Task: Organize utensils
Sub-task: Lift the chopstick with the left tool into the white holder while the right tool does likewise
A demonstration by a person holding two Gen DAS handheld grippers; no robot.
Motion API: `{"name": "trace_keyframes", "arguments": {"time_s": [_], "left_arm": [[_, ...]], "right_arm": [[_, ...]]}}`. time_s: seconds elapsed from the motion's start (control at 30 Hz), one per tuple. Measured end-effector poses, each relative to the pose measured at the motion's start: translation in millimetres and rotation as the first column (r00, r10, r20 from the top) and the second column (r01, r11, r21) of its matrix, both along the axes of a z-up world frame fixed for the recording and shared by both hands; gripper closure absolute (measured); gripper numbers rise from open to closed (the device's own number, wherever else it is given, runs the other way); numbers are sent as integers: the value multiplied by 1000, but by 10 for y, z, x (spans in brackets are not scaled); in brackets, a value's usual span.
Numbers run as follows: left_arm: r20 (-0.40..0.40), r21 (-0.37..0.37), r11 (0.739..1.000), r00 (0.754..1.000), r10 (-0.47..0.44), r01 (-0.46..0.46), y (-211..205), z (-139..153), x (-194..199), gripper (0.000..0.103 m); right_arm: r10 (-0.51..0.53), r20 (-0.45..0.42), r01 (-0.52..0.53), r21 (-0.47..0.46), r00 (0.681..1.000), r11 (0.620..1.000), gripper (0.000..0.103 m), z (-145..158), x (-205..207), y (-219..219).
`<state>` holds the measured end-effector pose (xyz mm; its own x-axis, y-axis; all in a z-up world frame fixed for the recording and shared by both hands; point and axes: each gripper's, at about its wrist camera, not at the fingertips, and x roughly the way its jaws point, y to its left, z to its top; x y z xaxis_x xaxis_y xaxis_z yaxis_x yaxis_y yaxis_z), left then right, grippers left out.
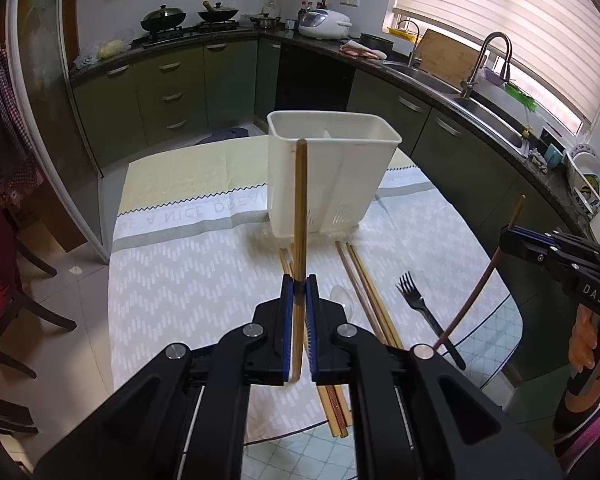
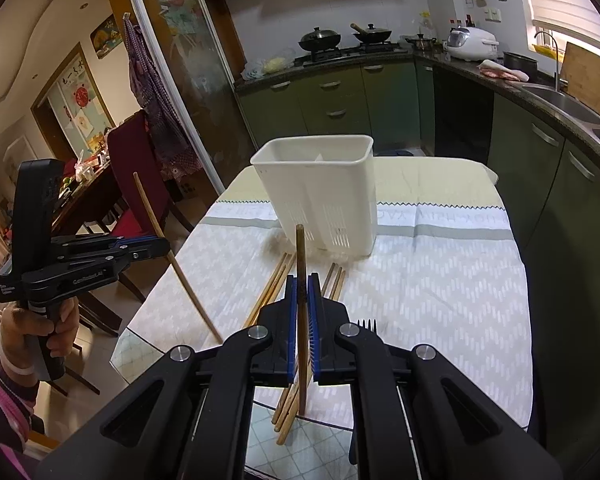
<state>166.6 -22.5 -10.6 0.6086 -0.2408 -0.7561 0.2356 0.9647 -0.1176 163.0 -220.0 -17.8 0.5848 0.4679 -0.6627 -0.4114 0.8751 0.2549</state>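
Chopsticks fill both of our grippers. Our left gripper is clenched on a light wooden chopstick, which stands nearly upright between the blue pads, its top end level with the rim of the white utensil holder as seen from the left wrist. Our right gripper is clenched on a darker brown chopstick, also held upright, its tip just in front of the holder's lower wall in the right wrist view.

We see the holder standing on the patterned tablecloth toward the far end of the table, with an inner divider and slotted vents low on its near face. It looks empty from what we can see of its inside.

On the cloth between us and the holder lie more chopsticks: a loose pair on the right and a few others partly hidden behind the held one. A black plastic fork lies to the right of them, and a clear plastic spoon rests just beside our left gripper's right finger.

From the left wrist we see our right hand gripping its handle at the frame edge; from the right wrist, our left hand does likewise.
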Motion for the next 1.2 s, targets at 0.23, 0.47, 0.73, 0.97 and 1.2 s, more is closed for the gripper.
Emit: {"name": "trace_keyframes", "arguments": {"time_s": [0.23,0.47,0.73,0.97,1.2], "left_arm": [[17,-7,1000,1000,-24,24,-75,135,73,97],[62,-36,997,996,-62,64,-181,573,223,97],[253,0,999,967,-42,43,-300,1441,512,97],[347,-2,1000,938,7,-6,-393,1643,987,97],[233,18,1000,973,-2,-2,-499,1137,1430,97]], "right_arm": [[7,21,-7,2,1000,1000,97,82,19,3],[27,55,-27,-1,998,1000,97,274,29,32],[34,86,-34,-4,996,999,97,433,70,44],[31,89,-30,-4,996,1000,97,480,100,23],[27,113,-29,18,993,999,97,678,186,-36]]}}
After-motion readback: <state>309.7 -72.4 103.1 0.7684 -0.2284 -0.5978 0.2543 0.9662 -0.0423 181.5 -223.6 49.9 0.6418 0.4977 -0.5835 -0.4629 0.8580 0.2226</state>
